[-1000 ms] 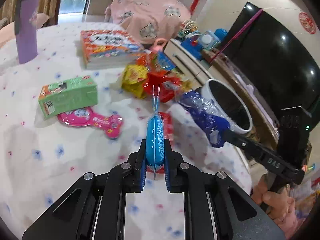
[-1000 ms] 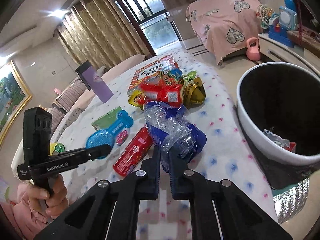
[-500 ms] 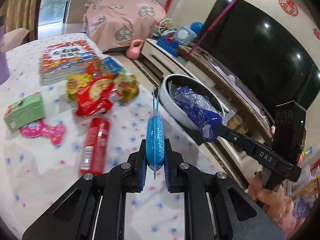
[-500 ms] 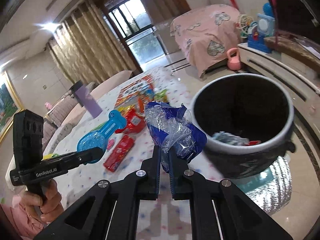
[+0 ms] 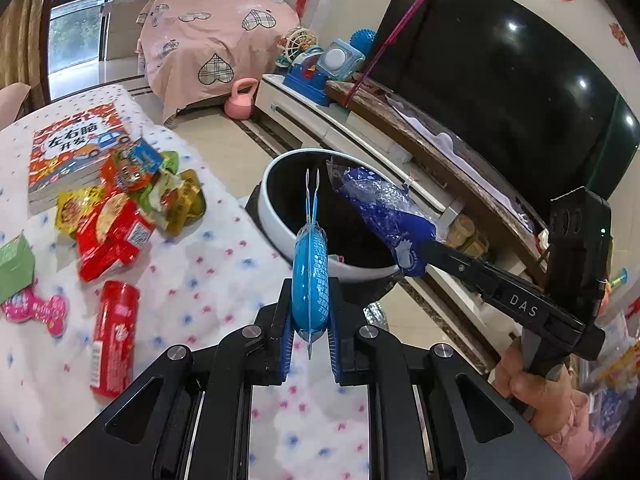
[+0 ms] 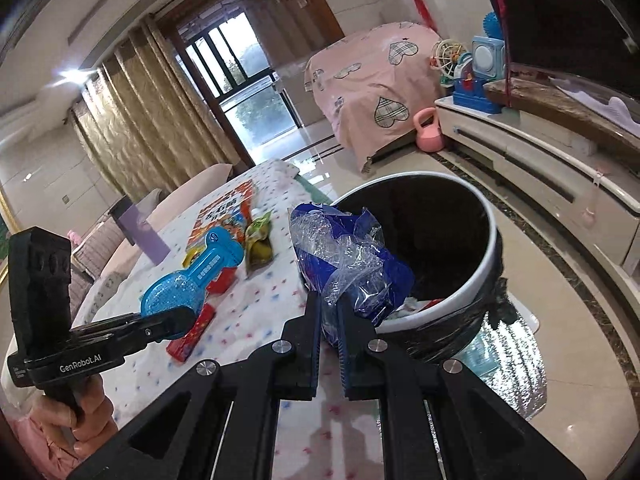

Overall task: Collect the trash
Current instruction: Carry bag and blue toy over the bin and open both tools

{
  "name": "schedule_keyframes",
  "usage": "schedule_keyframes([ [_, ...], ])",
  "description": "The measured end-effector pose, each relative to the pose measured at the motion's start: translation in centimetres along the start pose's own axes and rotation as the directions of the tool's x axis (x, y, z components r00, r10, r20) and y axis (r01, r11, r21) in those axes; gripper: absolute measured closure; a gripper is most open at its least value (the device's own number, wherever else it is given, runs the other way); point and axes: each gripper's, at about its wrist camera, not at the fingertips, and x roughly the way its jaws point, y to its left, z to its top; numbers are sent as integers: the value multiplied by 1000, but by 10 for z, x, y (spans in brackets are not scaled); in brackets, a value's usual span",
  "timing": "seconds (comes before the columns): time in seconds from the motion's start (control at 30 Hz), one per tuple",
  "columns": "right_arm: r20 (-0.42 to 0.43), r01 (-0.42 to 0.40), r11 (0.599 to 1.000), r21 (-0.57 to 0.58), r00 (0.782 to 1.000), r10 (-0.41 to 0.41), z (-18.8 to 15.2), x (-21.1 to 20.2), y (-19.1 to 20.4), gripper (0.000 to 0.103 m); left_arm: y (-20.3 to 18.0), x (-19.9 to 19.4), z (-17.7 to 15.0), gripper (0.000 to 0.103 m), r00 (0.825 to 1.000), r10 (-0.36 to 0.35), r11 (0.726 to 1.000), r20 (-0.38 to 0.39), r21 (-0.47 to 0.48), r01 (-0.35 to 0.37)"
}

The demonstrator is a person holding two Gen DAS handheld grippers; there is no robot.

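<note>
Left wrist view is showing "DAS" on the right gripper (image 5: 416,254), clamping a blue bag (image 5: 380,208) now over the bin (image 5: 272,208); left gripper (image 5: 310,332) is gripping a blue blister pack (image 5: 310,276).

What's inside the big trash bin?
In the bin, a bit of white and red trash shows at the bottom. The crinkly blue bag held by the right tool covers part of the opening, and the rest inside is too dark to see.

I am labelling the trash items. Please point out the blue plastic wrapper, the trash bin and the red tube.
blue plastic wrapper (image 6: 352,264): right wrist view, crumpled middle.
trash bin (image 6: 486,258): right wrist view, white rim.
red tube (image 5: 114,336): left wrist view, middle of its side.
</note>
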Motion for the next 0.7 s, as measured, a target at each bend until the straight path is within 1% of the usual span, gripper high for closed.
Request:
schedule_keyframes([
  [0.53,-4,46,999,14,999,-46,22,7,-28,96,-19,45,35,90,999,18,999,-48,27,-16],
  [0.7,-20,69,998,7,997,-69,27,14,-37,96,-25,63,45,90,998,21,999,-67,38,-18],
])
